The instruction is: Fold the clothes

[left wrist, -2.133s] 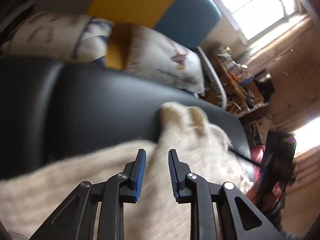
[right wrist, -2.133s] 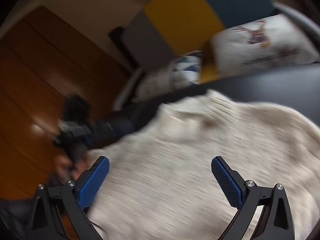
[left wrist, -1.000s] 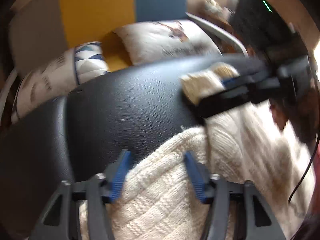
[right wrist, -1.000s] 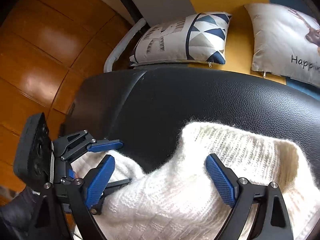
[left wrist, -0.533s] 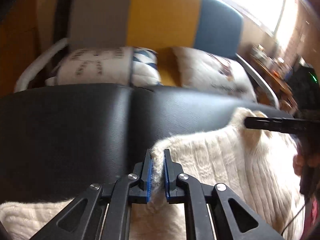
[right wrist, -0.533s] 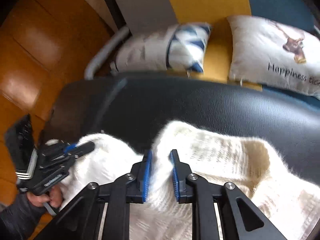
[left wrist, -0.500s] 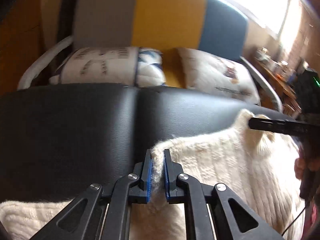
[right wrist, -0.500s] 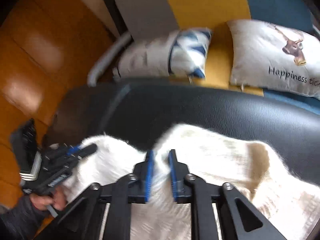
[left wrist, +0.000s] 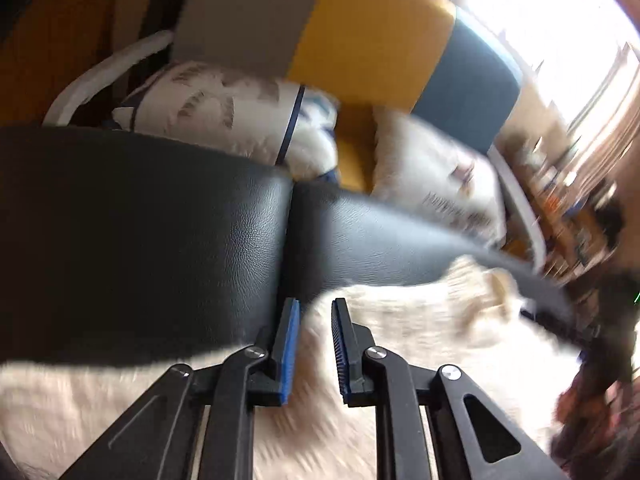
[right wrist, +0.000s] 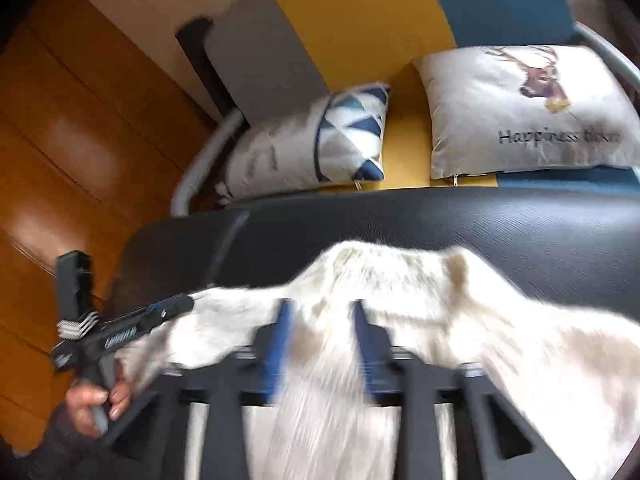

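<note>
A black leather-look surface fills the middle of both views, with a grey, yellow and blue sofa behind it carrying a triangle-patterned cushion and a deer-print cushion; a glossy wooden floor is seen to the side. A cream knitted sweater is spread on the near part of the surface, its far edge raised into soft peaks. The garment is judged to be light, limp and fluffy: it would sag and stretch under its own weight, could not be pushed into shape, and is not fragile, though loose knit could be snagged. A hold is best taken at a firm edge such as the hem, shoulder or collar, pinching several layers so that the knit is not pulled thin. In the left wrist view the fingers of the left gripper are seen a little apart and opening, with sweater cloth lying in the gap but not visibly pressed by the blue pads. In the right wrist view the right gripper is blurred, its fingers likewise parted and opening over the sweater's edge, with cloth between them and no clamp apparent. The left gripper is also seen there, held by a hand at the sweater's left edge.
</note>
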The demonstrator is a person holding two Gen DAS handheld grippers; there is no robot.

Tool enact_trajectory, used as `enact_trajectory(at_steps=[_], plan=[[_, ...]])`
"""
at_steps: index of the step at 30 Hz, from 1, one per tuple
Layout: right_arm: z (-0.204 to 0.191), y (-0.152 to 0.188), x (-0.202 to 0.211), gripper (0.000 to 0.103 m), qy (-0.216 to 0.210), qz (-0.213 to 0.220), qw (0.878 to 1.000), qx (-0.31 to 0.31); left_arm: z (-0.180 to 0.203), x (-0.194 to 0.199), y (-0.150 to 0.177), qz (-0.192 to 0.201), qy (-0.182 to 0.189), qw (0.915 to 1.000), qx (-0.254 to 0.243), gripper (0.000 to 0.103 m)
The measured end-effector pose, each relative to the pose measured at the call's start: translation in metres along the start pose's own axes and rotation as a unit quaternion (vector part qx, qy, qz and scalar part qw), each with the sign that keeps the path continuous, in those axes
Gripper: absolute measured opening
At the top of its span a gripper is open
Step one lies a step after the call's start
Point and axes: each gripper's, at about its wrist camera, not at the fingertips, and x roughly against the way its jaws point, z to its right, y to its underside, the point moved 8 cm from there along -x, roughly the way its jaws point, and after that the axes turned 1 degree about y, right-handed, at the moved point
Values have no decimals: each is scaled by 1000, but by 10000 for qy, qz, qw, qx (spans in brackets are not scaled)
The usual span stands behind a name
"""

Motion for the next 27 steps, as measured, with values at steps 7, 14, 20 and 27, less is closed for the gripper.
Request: enact_trajectory(at_steps=[7,14,20,27], plan=[[35,107,107,64,5,172,9984,-536,44,54,101,-242,716,9971,-69,18],[35,202,155,64,399,-40,9981,-458,79,63,214,-845,631,9927,-583,18],[50,254,154,64,1359,-479,9894,-165,70,51,247,-810,-68,9869,-1394,13],[41,273,154,72,2003,-327,9780,484,49,58,230,-977,140,9930,-654,12]])
